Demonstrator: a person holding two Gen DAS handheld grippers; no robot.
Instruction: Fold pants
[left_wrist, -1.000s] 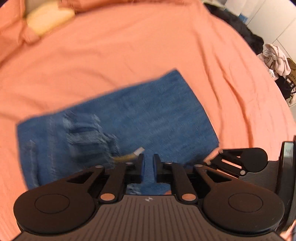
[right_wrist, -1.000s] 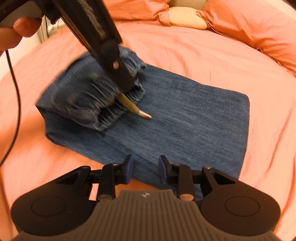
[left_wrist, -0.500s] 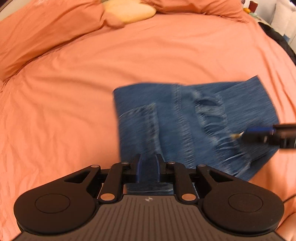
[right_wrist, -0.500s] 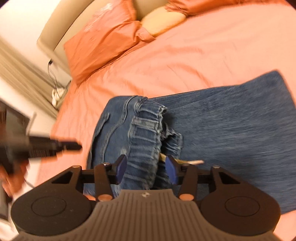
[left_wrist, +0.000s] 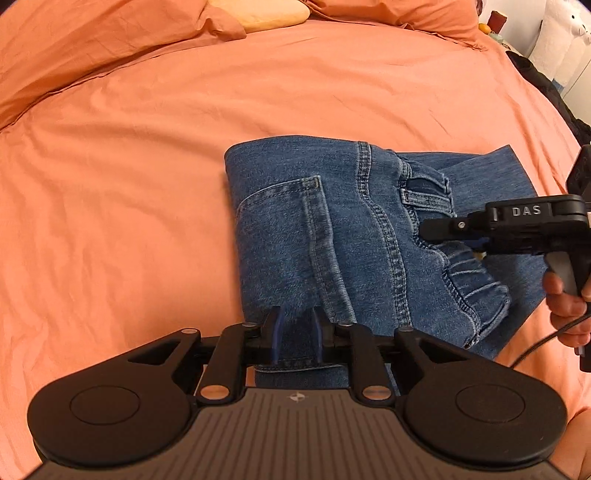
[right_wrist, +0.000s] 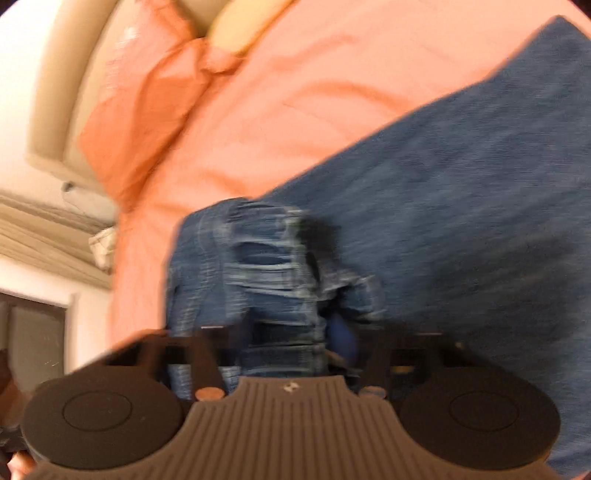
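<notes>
Nearest, the left claw (left_wrist: 297, 334) pinches the folded edge of the jeans (left_wrist: 343, 236) lying on the bed (left_wrist: 129, 184). Beyond, the right claw (left_wrist: 424, 232) meets the gathered waistband; its state I cannot tell. Denim looks heavy, floppy; best held at thick hems.

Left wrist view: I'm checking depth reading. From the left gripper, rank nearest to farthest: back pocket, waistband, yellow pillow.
1. The back pocket of the jeans, just ahead of the left gripper, which is closed on the denim edge.
2. The waistband, ahead to the right, by the right gripper.
3. The yellow pillow, far off at the head of the bed.
</notes>
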